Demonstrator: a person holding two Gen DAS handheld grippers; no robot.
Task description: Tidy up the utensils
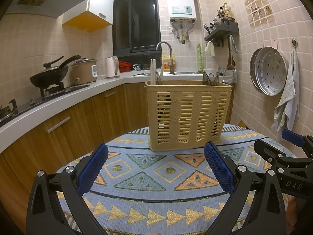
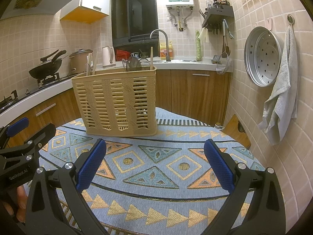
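Note:
A beige slotted utensil basket (image 1: 187, 113) (image 2: 117, 101) stands upright at the far side of a table covered by a blue patterned cloth (image 1: 156, 176) (image 2: 156, 176). Pale chopstick-like handles (image 1: 153, 70) (image 2: 92, 62) stick out of one end, dark translucent spoons (image 1: 210, 78) (image 2: 135, 62) out of the other. My left gripper (image 1: 156, 156) (image 2: 32, 128) is open and empty, short of the basket. My right gripper (image 2: 155, 152) (image 1: 275, 140) is open and empty too, to the basket's right and nearer than it.
A counter runs along the left and back with a wok (image 1: 50, 74), rice cooker (image 1: 85, 70), kettle (image 1: 112, 66) and sink faucet (image 1: 166, 56). On the right wall hang a steamer tray (image 2: 262, 56) and towel (image 2: 279, 98). A wooden board (image 2: 234, 129) leans past the table's right edge.

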